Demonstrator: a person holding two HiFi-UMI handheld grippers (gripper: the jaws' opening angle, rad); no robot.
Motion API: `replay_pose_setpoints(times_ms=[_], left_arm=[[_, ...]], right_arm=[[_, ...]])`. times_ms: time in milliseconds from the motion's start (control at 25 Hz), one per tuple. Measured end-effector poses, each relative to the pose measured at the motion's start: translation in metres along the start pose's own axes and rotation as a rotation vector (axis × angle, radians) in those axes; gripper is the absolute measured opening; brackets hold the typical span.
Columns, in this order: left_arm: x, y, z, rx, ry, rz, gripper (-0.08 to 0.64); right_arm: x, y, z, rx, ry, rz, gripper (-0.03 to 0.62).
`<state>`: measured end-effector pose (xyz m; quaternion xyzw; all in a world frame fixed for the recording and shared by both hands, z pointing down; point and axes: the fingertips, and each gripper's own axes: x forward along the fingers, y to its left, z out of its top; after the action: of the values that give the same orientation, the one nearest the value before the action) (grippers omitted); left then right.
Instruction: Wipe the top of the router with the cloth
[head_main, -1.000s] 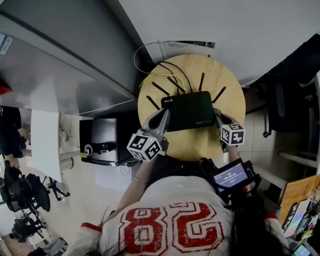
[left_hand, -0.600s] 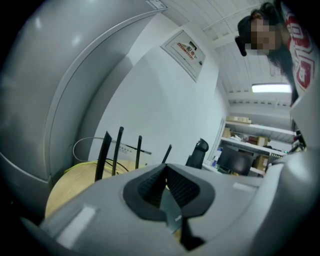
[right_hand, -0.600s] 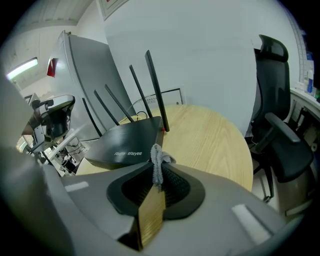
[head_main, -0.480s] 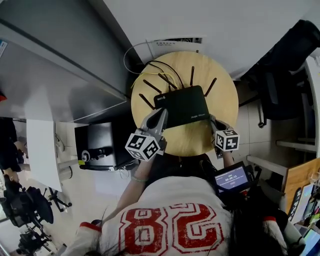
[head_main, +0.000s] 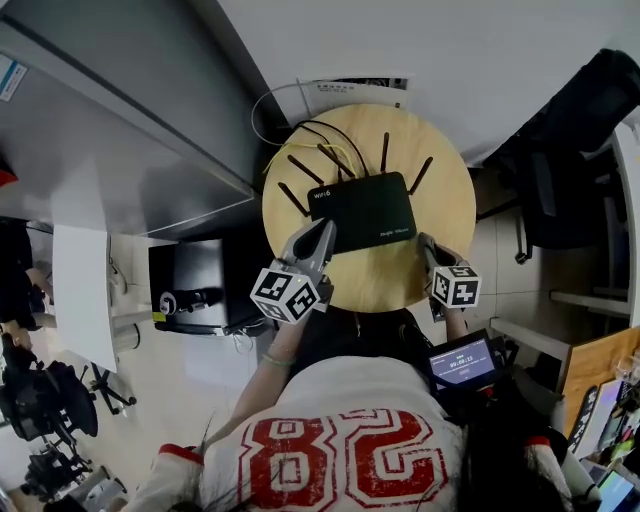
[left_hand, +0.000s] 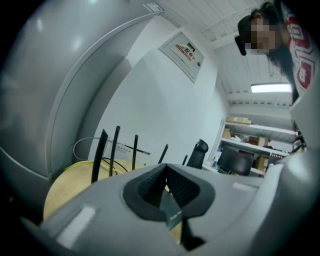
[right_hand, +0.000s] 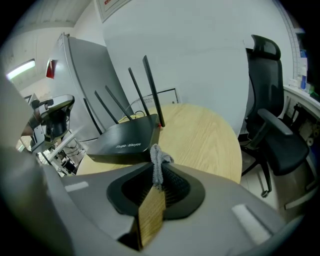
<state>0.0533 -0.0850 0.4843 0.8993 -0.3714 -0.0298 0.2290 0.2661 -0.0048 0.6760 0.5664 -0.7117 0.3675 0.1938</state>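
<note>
A black router (head_main: 365, 210) with several upright antennas lies in the middle of a round wooden table (head_main: 445, 185). My left gripper (head_main: 324, 228) is at the router's near left corner, shut with nothing held between its pads. In the left gripper view the antennas (left_hand: 102, 152) rise beyond the jaws (left_hand: 166, 176). My right gripper (head_main: 423, 241) is at the near right corner, just off the router (right_hand: 127, 140). It (right_hand: 156, 172) is shut on a small grey cloth (right_hand: 159, 161), whose tuft sticks up past the tips. The cloth does not show in the head view.
Yellow and black cables (head_main: 300, 130) run off the back of the table to a wall panel. A black office chair (right_hand: 272, 125) stands to the right. To the left are a grey cabinet (head_main: 120, 130) and a black box (head_main: 200, 285) on the floor.
The head view shifted a little, so the table now sits higher and further left. Both grippers stay at the router's near corners with their jaws unchanged.
</note>
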Motion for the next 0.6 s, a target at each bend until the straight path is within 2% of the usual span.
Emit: replay_pose_setpoints(times_ms=[160, 400, 600], left_arm=[[-0.013, 0.003, -0.006, 0.0, 0.001, 0.047, -0.002], [-0.027, 0.02, -0.005, -0.012, -0.011, 0.102, -0.002], [-0.02, 0.024, 0.002, -0.009, -0.018, 0.064, -0.002]], right_arm=[[0.004, -0.005, -0.001, 0.022, 0.002, 0.006, 0.043], [0.014, 0.007, 0.0, 0.005, 0.013, 0.017, 0.043], [0.014, 0.012, -0.002, 0.034, 0.016, -0.014, 0.043]])
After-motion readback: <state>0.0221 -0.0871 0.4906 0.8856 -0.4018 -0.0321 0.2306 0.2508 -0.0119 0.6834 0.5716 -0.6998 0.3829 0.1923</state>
